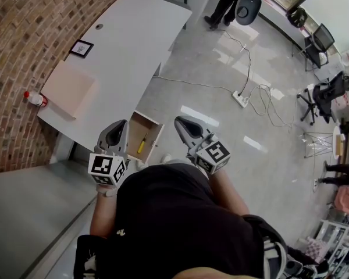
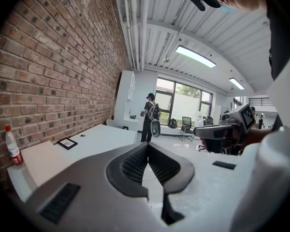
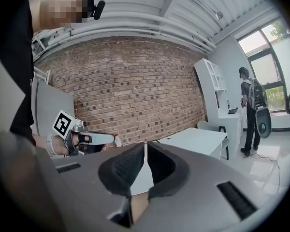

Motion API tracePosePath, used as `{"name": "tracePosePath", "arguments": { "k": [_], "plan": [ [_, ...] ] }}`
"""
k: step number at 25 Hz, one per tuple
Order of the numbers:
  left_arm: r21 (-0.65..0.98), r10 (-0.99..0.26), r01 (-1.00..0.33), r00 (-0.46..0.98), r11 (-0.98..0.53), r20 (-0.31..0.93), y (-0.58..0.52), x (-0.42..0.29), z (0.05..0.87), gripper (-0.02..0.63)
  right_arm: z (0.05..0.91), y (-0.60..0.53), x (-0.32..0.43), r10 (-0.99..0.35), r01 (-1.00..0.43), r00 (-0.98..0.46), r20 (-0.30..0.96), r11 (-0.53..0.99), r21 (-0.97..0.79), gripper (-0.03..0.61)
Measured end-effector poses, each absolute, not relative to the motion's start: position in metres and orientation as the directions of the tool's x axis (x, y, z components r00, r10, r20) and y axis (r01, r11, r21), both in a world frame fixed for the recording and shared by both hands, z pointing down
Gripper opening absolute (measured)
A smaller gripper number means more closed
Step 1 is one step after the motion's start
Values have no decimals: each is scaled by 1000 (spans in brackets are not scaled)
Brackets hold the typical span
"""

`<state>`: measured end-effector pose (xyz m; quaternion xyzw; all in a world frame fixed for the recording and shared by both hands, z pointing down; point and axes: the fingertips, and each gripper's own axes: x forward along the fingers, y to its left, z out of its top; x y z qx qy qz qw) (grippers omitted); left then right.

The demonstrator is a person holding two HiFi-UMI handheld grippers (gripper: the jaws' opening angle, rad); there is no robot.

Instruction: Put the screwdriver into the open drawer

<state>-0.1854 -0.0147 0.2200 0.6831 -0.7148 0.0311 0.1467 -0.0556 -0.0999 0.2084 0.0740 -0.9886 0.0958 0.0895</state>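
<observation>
A yellow-handled screwdriver (image 1: 142,143) lies inside the open wooden drawer (image 1: 156,137), which sticks out from the white table (image 1: 131,45). My left gripper (image 1: 121,124) hovers just left of the drawer and is raised, pointing level across the room. Its jaws are shut with nothing between them, as the left gripper view (image 2: 147,147) shows. My right gripper (image 1: 178,121) is held just right of the drawer, also shut and empty (image 3: 145,147). Each gripper view shows the other gripper: the right gripper (image 2: 218,129) in one and the left gripper (image 3: 94,138) in the other. Neither gripper view shows the drawer.
On the table lie a beige board (image 1: 67,89) and a small picture frame (image 1: 81,49); a red-capped bottle (image 1: 35,99) stands by the brick wall. A power strip (image 1: 240,99) with cables lies on the floor. A person (image 1: 225,2) stands far off, with office chairs (image 1: 323,92) at right.
</observation>
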Motion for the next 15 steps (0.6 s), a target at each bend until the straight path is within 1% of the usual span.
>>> {"name": "tracePosePath", "arguments": {
  "k": [9,15],
  "plan": [
    [160,-963,-985,-25,70,267,-27,-180,222,5,213,-113,-45,-137,-174,-970,200,968,-181,12],
    [155,-960,-984,-39,85,279,-32,-190,226,5,216,-126,-52,-140,-176,-969,202,969,-174,12]
  ]
}}
